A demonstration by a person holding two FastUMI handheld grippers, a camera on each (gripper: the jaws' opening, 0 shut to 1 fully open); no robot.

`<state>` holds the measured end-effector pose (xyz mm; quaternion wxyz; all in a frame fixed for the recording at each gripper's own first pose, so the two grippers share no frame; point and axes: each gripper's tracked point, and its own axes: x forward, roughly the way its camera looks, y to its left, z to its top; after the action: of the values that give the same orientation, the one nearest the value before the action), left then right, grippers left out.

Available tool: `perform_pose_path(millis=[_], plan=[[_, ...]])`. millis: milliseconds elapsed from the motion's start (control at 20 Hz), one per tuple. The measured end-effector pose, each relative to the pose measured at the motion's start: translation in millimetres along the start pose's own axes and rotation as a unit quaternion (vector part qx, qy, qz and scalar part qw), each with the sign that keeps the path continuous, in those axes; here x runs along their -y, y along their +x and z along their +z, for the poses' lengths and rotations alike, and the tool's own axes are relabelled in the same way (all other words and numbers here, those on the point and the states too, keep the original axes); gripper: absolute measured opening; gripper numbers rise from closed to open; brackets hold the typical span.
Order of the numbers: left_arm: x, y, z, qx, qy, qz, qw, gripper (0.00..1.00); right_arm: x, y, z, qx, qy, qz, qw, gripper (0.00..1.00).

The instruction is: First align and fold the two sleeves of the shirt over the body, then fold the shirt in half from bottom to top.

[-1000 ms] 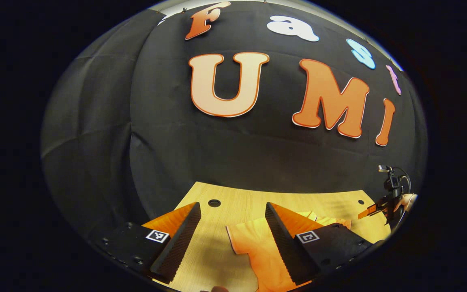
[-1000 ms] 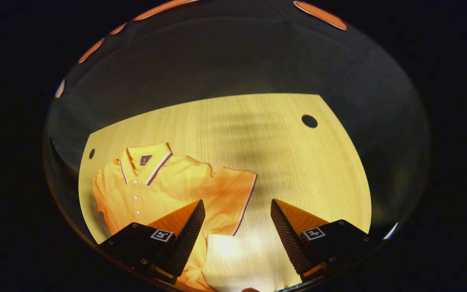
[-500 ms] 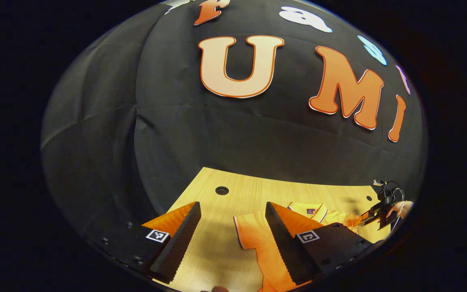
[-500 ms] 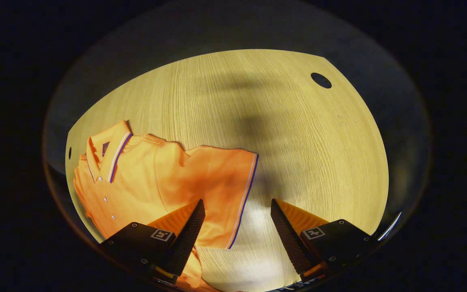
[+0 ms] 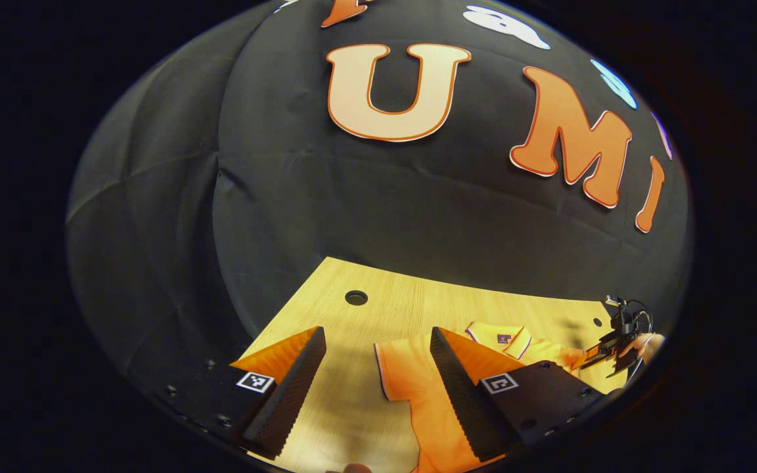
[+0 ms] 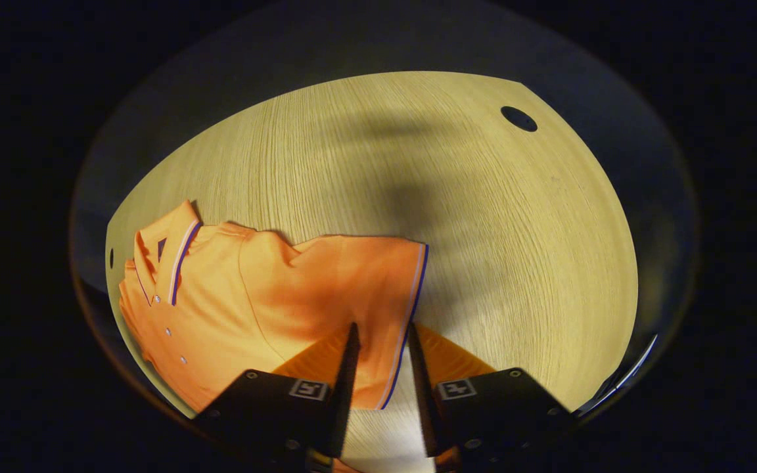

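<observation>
An orange polo shirt [image 6: 247, 309] lies flat on the wooden table [image 6: 431, 171], its striped collar [image 6: 171, 259] to the left in the right gripper view. The shirt's near sleeve [image 6: 359, 276] spreads out sideways, and its striped hem runs down between the fingers of my right gripper [image 6: 382, 328]. The jaws are narrowed around the hem with a gap still showing. In the left gripper view my left gripper [image 5: 376, 332] hovers open over the other sleeve [image 5: 408, 374], the right finger above the cloth. The right gripper [image 5: 605, 351] and the hand holding it [image 5: 648, 343] appear far right.
The table has a round hole near each far corner [image 6: 518, 118] [image 5: 356, 297]. Bare wood [image 6: 516, 249] lies to the right of the sleeve. The black booth wall rises just behind the table edge [image 5: 418, 279].
The right gripper's fingers have closed most of the way around the sleeve hem after dropping toward the shirt. The left gripper tilted down slightly and stays open.
</observation>
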<state>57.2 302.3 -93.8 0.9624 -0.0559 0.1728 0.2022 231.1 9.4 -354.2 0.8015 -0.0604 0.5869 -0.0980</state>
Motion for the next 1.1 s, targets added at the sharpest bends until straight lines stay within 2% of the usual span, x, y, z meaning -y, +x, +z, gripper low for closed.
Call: perform_pose_path(millis=[100,150,250,500,700,1100], plan=[[-0.2,0.6,1.2,-0.001,0.006,-0.002,1.0,0.98,-1.4,-1.0,0.8,0.008,0.01,0.016,1.0,0.07],[-0.5,1.5,3.1,0.001,0.009,-0.001,1.0,0.98,0.1,-1.1,0.2,0.013,0.017,0.018,1.0,0.07],[1.3,0.7,8.7,0.007,0.012,-0.003,1.0,0.98,-4.9,-3.0,-1.9,0.011,0.029,0.027,0.999,0.0],[-8.7,-5.0,18.5,0.014,0.013,-0.006,1.0,0.98,-17.2,-27.3,3.8,0.044,0.01,0.024,0.999,0.0],[-19.4,-10.6,21.6,0.019,0.011,-0.013,1.0,0.98,-40.8,-64.5,11.1,0.079,-0.016,0.029,0.996,0.0],[-45.5,-20.5,26.9,0.022,0.014,-0.025,0.999,0.98,-117.1,-113.6,10.4,0.116,-0.052,0.065,0.99,0.0]])
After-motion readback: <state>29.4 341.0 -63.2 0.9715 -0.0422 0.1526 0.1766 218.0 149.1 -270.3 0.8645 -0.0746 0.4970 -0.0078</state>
